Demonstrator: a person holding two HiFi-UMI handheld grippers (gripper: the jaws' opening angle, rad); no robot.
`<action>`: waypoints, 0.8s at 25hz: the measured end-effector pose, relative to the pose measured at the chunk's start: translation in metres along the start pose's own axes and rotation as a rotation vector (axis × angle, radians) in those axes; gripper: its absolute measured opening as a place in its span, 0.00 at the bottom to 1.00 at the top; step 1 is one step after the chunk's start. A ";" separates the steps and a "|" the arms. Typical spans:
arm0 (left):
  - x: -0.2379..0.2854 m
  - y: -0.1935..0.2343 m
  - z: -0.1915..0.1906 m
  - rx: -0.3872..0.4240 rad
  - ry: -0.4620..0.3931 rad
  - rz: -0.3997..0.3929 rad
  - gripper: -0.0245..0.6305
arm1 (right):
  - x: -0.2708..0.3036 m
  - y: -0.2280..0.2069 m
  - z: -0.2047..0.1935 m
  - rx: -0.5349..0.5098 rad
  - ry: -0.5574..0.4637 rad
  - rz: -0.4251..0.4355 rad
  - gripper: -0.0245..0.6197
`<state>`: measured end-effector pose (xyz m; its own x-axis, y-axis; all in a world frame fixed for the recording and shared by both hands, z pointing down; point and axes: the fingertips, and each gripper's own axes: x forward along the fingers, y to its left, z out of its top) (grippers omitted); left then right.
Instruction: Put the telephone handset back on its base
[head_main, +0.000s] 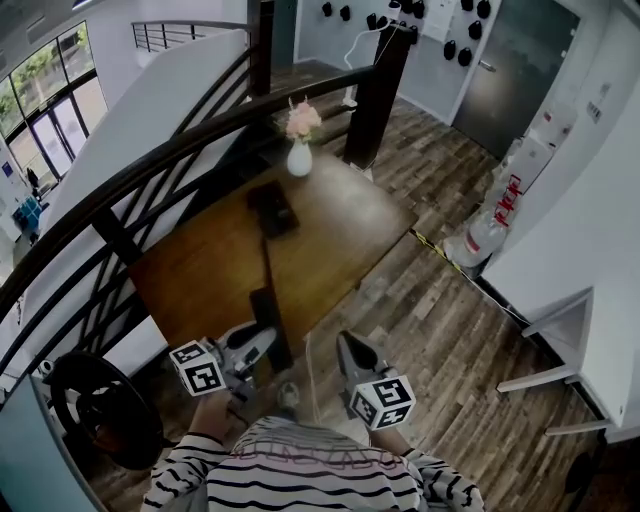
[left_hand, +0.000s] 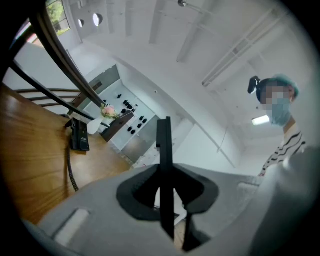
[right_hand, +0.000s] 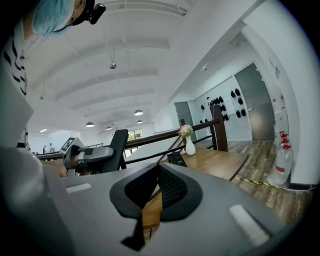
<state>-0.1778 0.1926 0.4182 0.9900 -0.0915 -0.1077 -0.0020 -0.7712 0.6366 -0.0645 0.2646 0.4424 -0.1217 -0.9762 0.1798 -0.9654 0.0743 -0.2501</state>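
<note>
The left gripper (head_main: 262, 340) is clamping its jaws on the handset (head_main: 268, 318), a slim, flat black bar that is standing on edge between the dark ribbed pads. It is hanging over the table's (head_main: 350, 235) near edge. The base (head_main: 272, 208), a dark blocky box, is sitting on the smooth brown wood at 12 o'clock from the handset, well apart from it. A thin black cord (head_main: 266, 262) is running straight between the two.

The right gripper (head_main: 347, 345) is hovering at 3 o'clock of the left one, over the plank floor (head_main: 430, 320). Its jaws are meeting at the tips, with nothing between them.

A white vase (head_main: 299, 160) with pale pink flowers is standing at 1 o'clock of the base, near the far edge. A dark curved railing (head_main: 150, 165) is crowding the table's 9 o'clock side. The tabletop around the base is lying bare.
</note>
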 end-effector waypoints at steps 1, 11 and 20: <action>0.005 0.009 0.007 -0.003 0.002 -0.002 0.15 | 0.012 -0.004 0.004 -0.002 0.000 0.000 0.04; 0.037 0.078 0.067 -0.044 0.006 -0.026 0.15 | 0.104 -0.031 0.038 0.006 0.005 -0.018 0.04; 0.060 0.125 0.082 -0.103 -0.016 -0.011 0.15 | 0.148 -0.067 0.047 0.015 0.012 -0.028 0.04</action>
<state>-0.1303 0.0394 0.4289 0.9874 -0.0943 -0.1272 0.0242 -0.7037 0.7101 -0.0072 0.1051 0.4407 -0.0972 -0.9754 0.1979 -0.9649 0.0437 -0.2589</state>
